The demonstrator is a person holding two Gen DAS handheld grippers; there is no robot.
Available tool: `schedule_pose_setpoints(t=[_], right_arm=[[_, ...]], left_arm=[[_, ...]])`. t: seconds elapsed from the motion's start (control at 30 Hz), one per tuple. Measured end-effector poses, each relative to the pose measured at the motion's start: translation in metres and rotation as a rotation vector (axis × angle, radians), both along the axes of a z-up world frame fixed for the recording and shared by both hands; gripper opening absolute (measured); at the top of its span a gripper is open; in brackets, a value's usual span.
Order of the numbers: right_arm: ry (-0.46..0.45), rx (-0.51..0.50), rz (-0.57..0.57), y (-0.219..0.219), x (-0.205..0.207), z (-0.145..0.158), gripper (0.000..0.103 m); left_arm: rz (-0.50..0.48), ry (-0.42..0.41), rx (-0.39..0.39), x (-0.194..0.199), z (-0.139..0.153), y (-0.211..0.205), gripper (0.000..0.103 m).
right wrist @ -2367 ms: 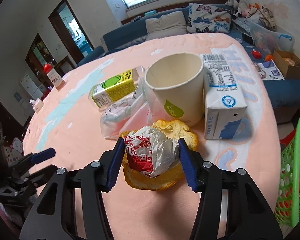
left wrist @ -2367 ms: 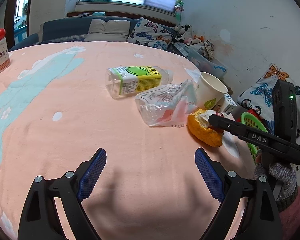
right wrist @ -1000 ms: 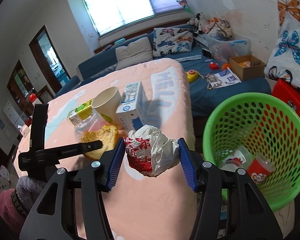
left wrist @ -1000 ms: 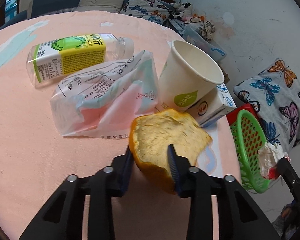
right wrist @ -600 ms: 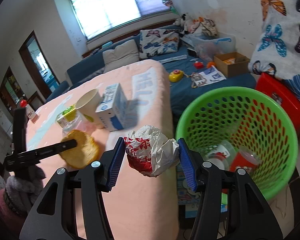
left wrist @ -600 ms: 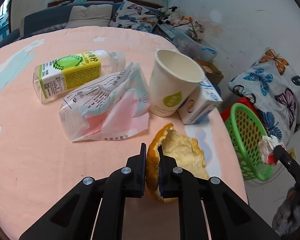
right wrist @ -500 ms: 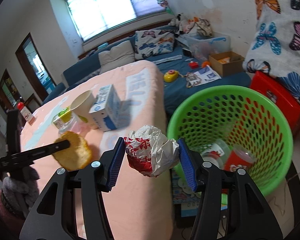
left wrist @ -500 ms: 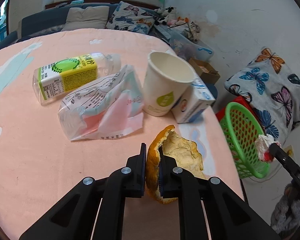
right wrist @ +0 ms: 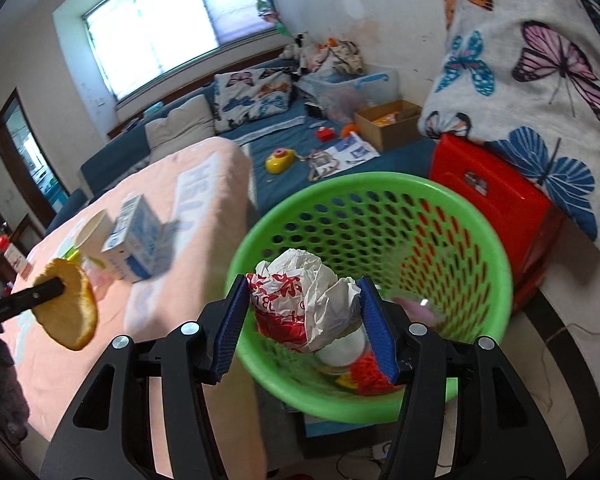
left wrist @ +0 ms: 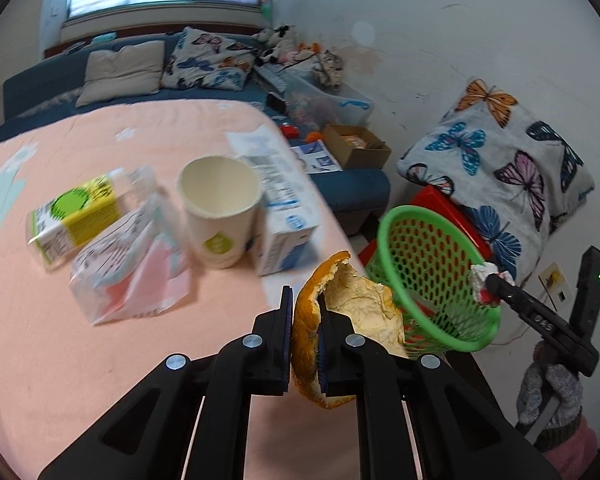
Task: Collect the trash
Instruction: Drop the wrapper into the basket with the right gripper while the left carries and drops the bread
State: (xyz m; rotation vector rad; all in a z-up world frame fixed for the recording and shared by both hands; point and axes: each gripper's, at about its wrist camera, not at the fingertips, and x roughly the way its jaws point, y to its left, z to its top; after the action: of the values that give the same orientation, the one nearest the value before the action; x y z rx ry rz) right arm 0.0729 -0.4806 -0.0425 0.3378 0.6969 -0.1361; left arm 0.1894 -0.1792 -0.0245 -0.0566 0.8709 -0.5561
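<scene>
Right claw (right wrist: pixel 306 320) has swung over the green basket (right wrist: pixel 476 232), clamped on 1 crumpled wrapper (right wrist: pixel 300 300); basket contents blurred. Left claw (left wrist: pixel 304 336) pinches 1 orange peel (left wrist: pixel 340 320).

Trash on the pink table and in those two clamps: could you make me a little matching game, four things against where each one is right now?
Things:
1. orange peel
2. crumpled wrapper
3. paper cup
4. plastic bag

Places:
a. standing upright on the table
b. pinched in the left gripper
c. lying flat on the table
d. held by the right gripper over the green basket

Pairs: 1-b, 2-d, 3-a, 4-c
</scene>
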Motion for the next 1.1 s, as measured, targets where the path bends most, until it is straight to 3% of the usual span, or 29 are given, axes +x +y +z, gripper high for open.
schedule_pose_setpoints(t=[0.53,1.1], right_arm=[[0.001,0.036,-0.060,-0.037,-0.017,-0.011,0.064],[0.004,0.063,-0.082,-0.045,-0.047,-0.019,0.065]], left_arm=[[-0.147,-0.058,0.056,0.005,0.026,-0.097,0.010],[-0.248,-0.047,0.157,0.011,-0.003,-0.192,0.010]])
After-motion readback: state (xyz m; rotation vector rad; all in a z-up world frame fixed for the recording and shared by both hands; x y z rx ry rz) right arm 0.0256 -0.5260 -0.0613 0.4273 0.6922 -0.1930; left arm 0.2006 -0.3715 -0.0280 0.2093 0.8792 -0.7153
